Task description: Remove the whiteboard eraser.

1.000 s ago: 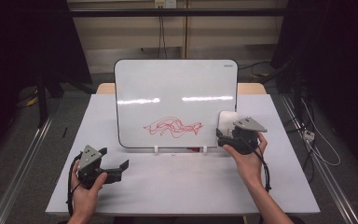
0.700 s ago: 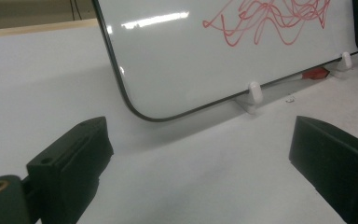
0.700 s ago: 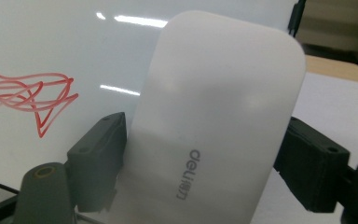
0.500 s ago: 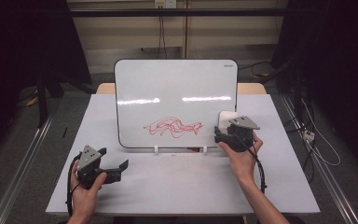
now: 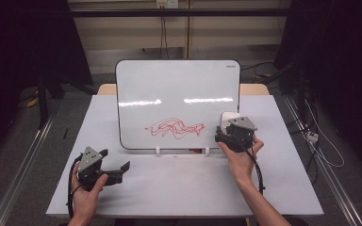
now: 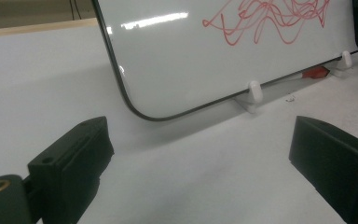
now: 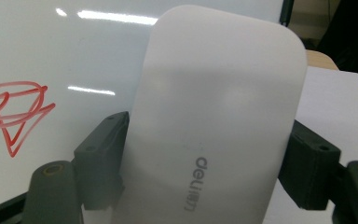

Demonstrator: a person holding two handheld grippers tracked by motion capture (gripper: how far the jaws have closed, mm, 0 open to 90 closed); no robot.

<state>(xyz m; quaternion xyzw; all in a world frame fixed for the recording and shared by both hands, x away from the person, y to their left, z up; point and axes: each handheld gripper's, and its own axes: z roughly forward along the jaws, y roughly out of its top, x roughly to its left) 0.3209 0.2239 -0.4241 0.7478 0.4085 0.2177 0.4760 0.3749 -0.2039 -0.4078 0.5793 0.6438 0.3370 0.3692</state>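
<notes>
eraser in the clamp, scribble waiting

nearest the person, the left gripper [image 5: 118,169] rests low by the front left corner of the desk [image 5: 179,188], jaws wide apart with nothing between them. it is well clear of the work and best left idle there — or, if the board rocks, moved up to steady its lower left edge.

farther in, toward the right side of the desk, the right gripper [image 7: 205,154] is clamped on the white eraser [image 7: 214,121], one jaw on each long side. the eraser sits just beside the whiteboard's [image 5: 179,89] lower right corner, right of the red scribble [image 5: 174,128]. to wipe well, i judge the pad face should meet the board flat, not on an edge, with light, even pressure — the board stands on two small clip feet [image 6: 255,91] and could tip back. sweep leftward across the marks in overlapping passes.

the right gripper view gives the grip itself and the maker's lettering on the eraser; whether the pad touches the board i cannot tell. the left gripper view shows a red marker [image 6: 314,73] lying at the board's foot. the high view shows how the whole desk is laid out.
</notes>
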